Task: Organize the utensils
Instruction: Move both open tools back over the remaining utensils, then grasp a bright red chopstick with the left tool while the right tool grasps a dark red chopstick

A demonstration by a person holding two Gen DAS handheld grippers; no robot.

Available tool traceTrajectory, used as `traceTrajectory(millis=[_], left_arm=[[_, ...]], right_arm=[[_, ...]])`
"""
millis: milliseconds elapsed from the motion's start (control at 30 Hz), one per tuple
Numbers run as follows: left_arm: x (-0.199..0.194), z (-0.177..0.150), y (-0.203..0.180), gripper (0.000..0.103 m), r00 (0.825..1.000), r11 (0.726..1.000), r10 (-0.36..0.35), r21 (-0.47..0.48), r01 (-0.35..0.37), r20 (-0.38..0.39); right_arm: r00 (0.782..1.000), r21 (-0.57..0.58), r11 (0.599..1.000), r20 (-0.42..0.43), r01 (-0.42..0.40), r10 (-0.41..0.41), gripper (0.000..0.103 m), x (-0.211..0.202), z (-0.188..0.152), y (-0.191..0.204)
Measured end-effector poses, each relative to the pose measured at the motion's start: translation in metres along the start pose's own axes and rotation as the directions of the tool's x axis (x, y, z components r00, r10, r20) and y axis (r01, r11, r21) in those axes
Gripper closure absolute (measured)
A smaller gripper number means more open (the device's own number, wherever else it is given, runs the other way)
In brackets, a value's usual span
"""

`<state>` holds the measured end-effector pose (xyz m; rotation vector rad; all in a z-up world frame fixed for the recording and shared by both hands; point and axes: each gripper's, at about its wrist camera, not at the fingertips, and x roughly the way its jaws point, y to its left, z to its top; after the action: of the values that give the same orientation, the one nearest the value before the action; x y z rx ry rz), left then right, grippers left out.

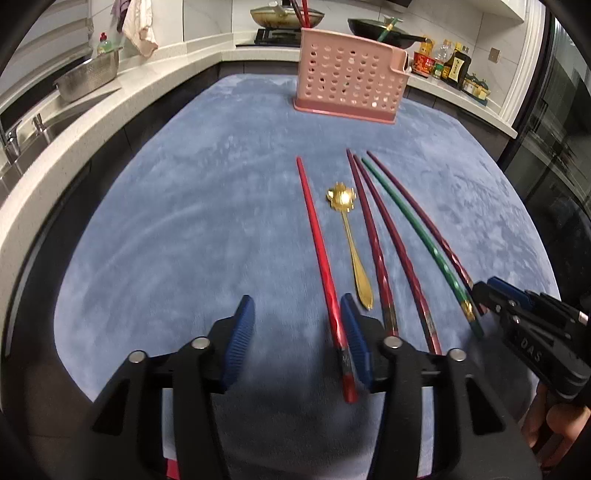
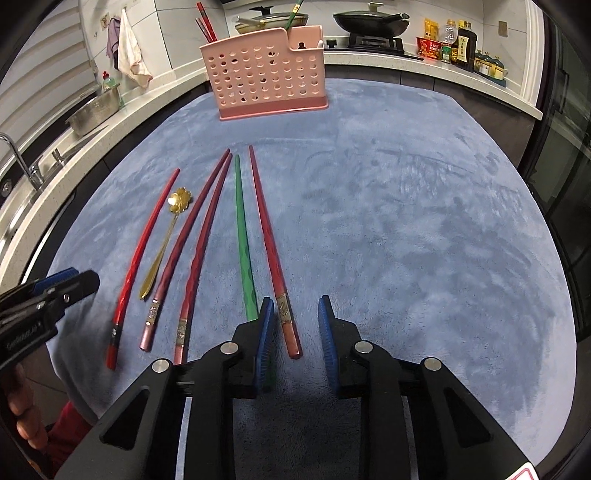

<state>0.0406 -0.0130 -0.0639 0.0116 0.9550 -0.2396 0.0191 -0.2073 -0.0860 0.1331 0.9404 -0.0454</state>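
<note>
On a blue mat (image 1: 184, 221) lie a bright red chopstick (image 1: 314, 236), a gold spoon (image 1: 351, 240), several dark red chopsticks (image 1: 373, 240) and a green chopstick (image 1: 417, 236). My left gripper (image 1: 297, 317) is open, low over the mat, with the red chopstick's thick end between its fingers, close to the right pad. My right gripper (image 2: 295, 321) is open, with one dark red chopstick's (image 2: 273, 266) end between its fingers; the green chopstick (image 2: 243, 243) runs under the left pad. A pink perforated holder (image 2: 266, 74) at the far end holds some chopsticks.
A counter curves around the mat, with a sink and steel bowl (image 1: 88, 77) at left, pans on a stove (image 2: 373, 22) at the back and sauce bottles (image 2: 458, 44) at right. A cloth (image 2: 129, 51) hangs on the wall.
</note>
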Motion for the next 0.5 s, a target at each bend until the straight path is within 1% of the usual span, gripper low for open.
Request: traceTrajectory(millis=[67,200,367,500], left_arm=[[0.001,-0.004,-0.001,0.054,1.000,1.000,-0.007,0.003,0.007,-0.013],[0.006,-0.009,-0.004,0.054,0.999,1.000,-0.021,0.010,0.022,-0.037],[0.013,-0.015,-0.007,0.054,0.997,0.999,-0.040,0.015,0.041,-0.067],[0.017,-0.018,-0.008,0.054,0.996,0.999,-0.045,0.018,0.047,-0.083]], right_arm=[[1.000,0.007,1.000,-0.012,-0.008,0.008,0.087,0.004,-0.001,-0.001],[1.000,0.004,1.000,-0.019,-0.013,0.013,0.090,0.007,-0.003,0.001],[1.000,0.008,1.000,-0.019,-0.013,0.013,0.093,0.008,-0.004,0.001],[1.000,0.015,1.000,-0.019,-0.014,0.014,0.093,0.007,-0.005,0.001]])
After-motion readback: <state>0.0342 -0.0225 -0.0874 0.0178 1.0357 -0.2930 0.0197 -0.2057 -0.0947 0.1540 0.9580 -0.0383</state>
